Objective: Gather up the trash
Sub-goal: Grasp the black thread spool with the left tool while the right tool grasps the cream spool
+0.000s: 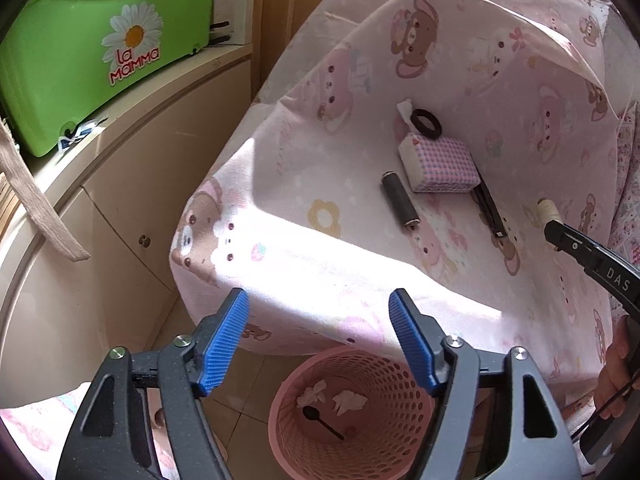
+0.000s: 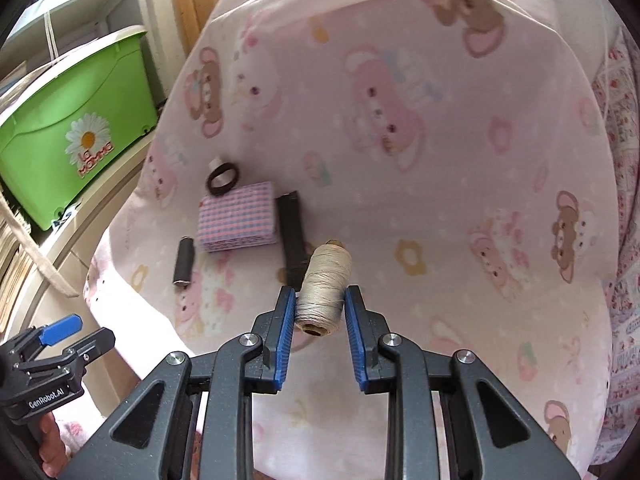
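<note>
The right gripper [image 2: 320, 312] is clamped on one beige thread spool [image 2: 326, 280], lifted clear of the cloth. The left gripper [image 1: 320, 344] stands parted with nothing between its pads, above one pink perforated bin [image 1: 352, 412] on the floor. In the bin lie two crumpled tissues [image 1: 348, 400], one small black spoon [image 1: 320, 420], and perhaps a further scrap too dim to name. On the pink bear-print cloth [image 2: 440, 160] remain one black hair tie [image 2: 222, 178], one checked pink packet [image 2: 240, 216], one dark cylinder [image 2: 183, 262] and one flat black strip [image 2: 292, 240]. One green lidded box [image 1: 88, 48] sits on a cream cabinet [image 1: 140, 184] at the left.
</note>
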Motion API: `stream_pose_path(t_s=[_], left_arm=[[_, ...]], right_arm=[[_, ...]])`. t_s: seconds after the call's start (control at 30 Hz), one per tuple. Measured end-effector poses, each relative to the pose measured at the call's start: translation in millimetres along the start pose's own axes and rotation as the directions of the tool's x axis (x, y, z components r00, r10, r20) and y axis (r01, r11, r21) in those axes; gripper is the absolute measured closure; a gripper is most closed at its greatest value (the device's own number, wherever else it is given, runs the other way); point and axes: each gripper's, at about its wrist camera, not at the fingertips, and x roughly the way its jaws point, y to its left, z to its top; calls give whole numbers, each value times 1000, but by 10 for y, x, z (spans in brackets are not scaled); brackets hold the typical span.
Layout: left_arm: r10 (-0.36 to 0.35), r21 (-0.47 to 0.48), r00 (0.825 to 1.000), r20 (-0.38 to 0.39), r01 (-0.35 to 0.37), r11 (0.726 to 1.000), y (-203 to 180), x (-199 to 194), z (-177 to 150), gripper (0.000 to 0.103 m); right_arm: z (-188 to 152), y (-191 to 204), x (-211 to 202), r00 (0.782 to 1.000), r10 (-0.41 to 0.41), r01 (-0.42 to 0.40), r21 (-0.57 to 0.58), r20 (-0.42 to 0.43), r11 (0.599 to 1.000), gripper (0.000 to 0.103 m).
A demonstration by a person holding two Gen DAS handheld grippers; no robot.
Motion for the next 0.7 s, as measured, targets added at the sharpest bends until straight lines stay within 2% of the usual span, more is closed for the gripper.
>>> stream_pose_path(t_s=[0.17, 0.27, 0.4, 0.53, 0.57, 0.7], left_arm=[[-84, 54, 996, 24, 83, 995, -308, 23, 141, 56], [-103, 88, 994, 30, 100, 991, -516, 90, 250, 57], [-62, 128, 997, 54, 55, 990, -747, 235, 390, 58], [48, 208, 992, 117, -72, 976, -937, 369, 430, 62], [50, 213, 993, 110, -73, 974, -957, 413, 427, 65], [65, 189, 995, 72, -78, 979, -955, 596, 420, 67]], right_arm=[[2, -151, -54, 1000, -18, 18, 33, 7, 999, 76], [9, -150, -42, 1000, -24, 23, 39, 8, 999, 76], [10, -129, -75, 999, -38, 37, 29, 21, 999, 76], [23, -134, -127, 997, -63, 63, 10, 41, 998, 76], [30, -146, -135, 997, -63, 62, 12, 43, 998, 76], [47, -183, -153, 996, -76, 76, 7, 51, 997, 76]])
